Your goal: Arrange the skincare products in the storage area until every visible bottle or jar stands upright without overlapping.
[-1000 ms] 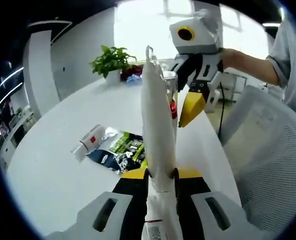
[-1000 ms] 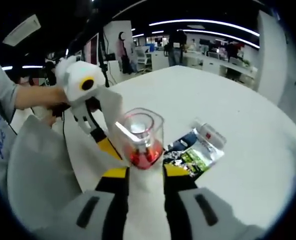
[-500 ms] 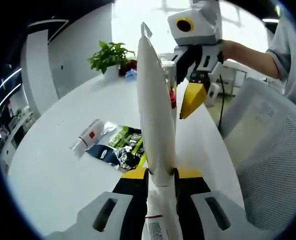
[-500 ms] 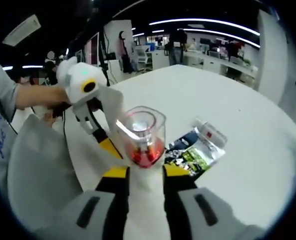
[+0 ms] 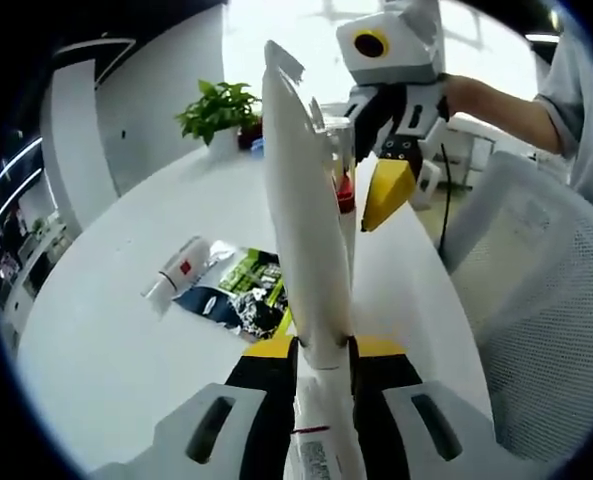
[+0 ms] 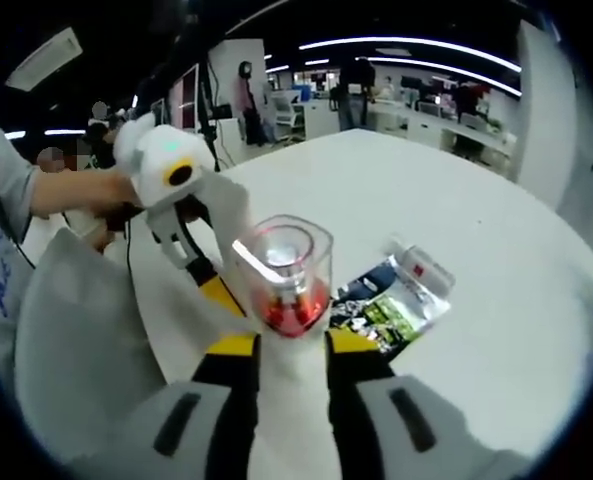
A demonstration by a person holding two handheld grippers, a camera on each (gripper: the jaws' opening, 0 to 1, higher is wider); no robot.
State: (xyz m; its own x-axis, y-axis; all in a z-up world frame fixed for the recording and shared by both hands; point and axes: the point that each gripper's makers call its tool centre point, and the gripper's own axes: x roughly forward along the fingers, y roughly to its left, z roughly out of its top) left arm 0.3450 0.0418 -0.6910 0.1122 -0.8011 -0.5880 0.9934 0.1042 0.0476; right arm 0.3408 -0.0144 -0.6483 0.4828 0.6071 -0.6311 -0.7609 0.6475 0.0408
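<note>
We get blown-out daylight from the window (image 5: 276,40) up top, soft glare on the white table (image 5: 106,340), our ceiling strip lights (image 6: 416,45) glowing in a dim office, edges bent by fisheye, far background blurry

A round white table (image 5: 106,340) carries a potted green plant (image 5: 219,115) at its far edge, and a white mesh chair back (image 5: 536,320) stands just beside the table's near rim. Past the table (image 6: 396,190), an open office stretches away under long ceiling light strips (image 6: 416,48), with desks (image 6: 446,125) and a few people standing near them, too small to make out further
</note>
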